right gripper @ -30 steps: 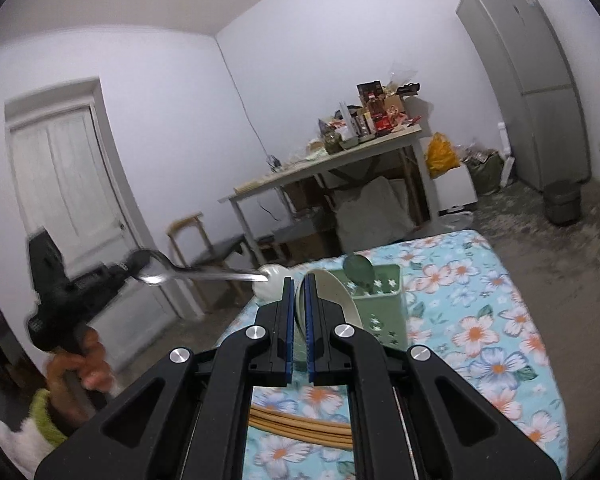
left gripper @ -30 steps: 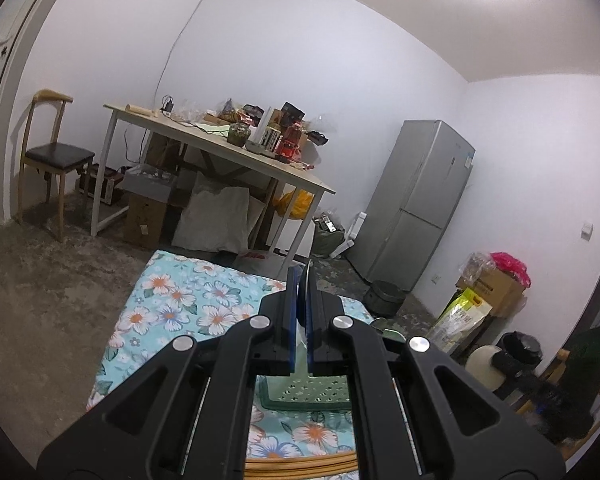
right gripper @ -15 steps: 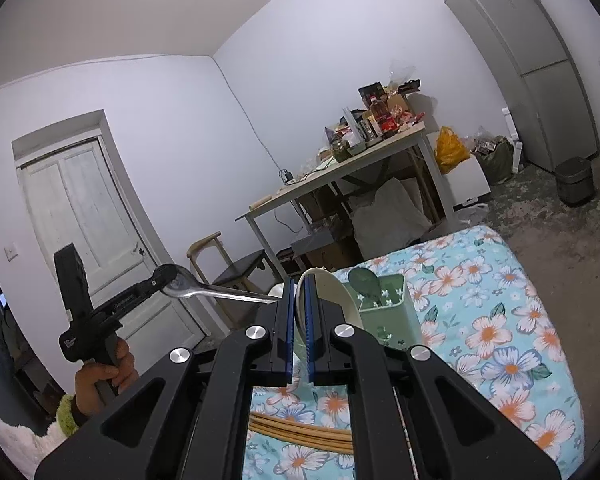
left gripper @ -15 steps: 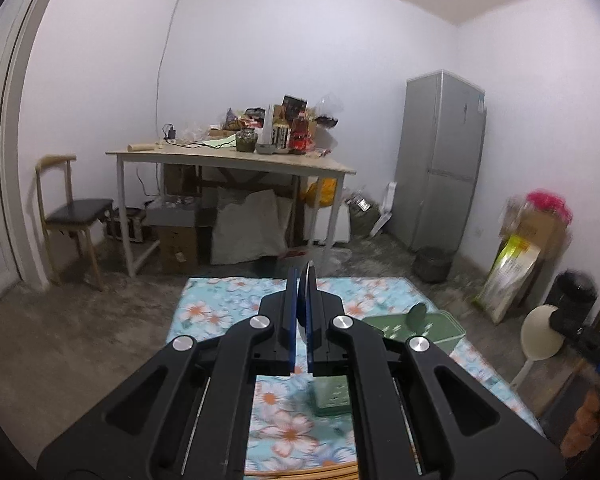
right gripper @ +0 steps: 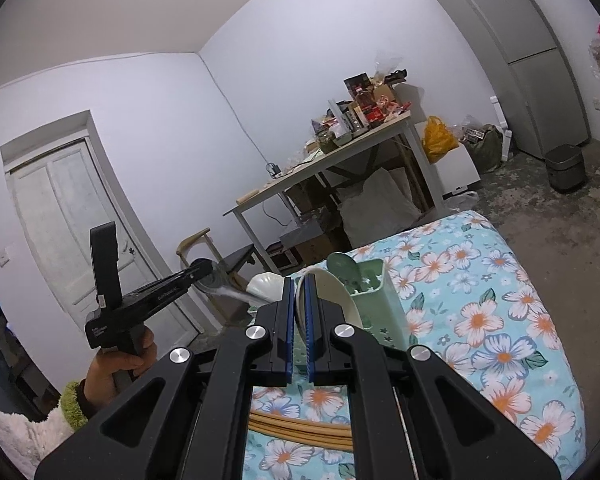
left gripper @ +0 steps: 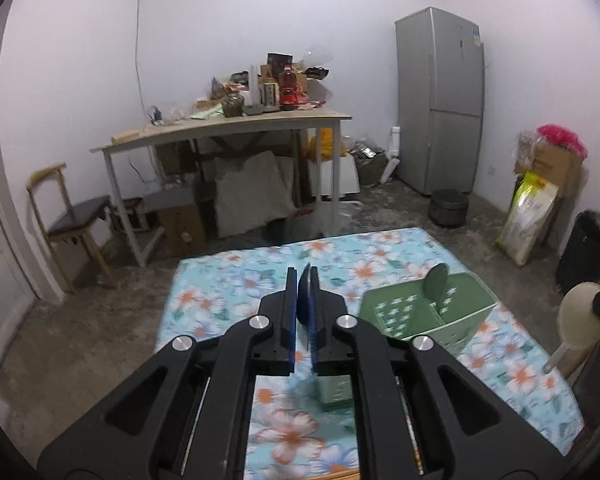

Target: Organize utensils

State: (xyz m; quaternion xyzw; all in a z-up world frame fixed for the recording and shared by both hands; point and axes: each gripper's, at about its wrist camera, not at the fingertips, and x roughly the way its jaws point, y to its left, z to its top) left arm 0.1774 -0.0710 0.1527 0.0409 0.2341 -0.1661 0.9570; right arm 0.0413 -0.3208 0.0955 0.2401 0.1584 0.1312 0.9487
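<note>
Left tool (left gripper: 302,280) has swung round toward the caddy (left gripper: 428,312), clamped on a metal spoon (right gripper: 222,289). Right tool (right gripper: 298,284) grips a cream paddle (right gripper: 332,294) beside it. Only a green spoon (right gripper: 340,266) is in, and chopsticks (right gripper: 300,428) lie out, so I'd say early days.

A turquoise cloth (left gripper: 384,256) with white and orange flowers covers the worktop. On it stands a pale green holder (left gripper: 432,316) dotted with white stars, holding a dark green spoon (left gripper: 436,280). Both black tools have blue pads (right gripper: 309,320).
</note>
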